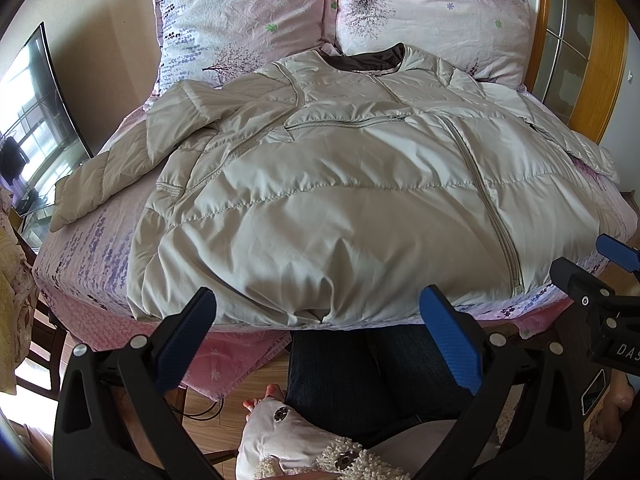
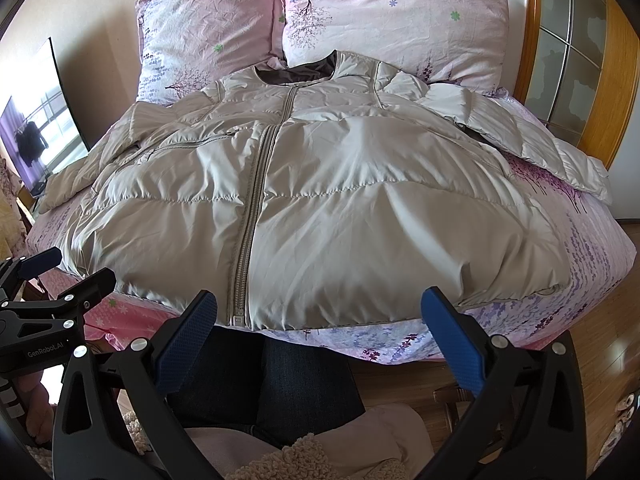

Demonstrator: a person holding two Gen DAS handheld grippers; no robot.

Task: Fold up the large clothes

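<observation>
Jacket [image 2: 320, 200] spread flat — its far right cuff [image 1: 600, 164] hard to see.

A puffy beige quilted jacket [image 1: 320, 184] is lying zipped and spread flat across the pink floral-sheeted bed [image 1: 80, 264]. The left gripper [image 1: 316, 304] is hovering wide open just before the jacket's hem.

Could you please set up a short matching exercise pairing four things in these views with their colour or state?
Things:
1. jacket
2. zipper
3. left gripper
4. pillows

States:
A. pink with floral print
B. closed down the front
C. open, holding nothing
D. spread flat, front up, on the bed

Pairs: 1-D, 2-B, 3-C, 4-A
</observation>
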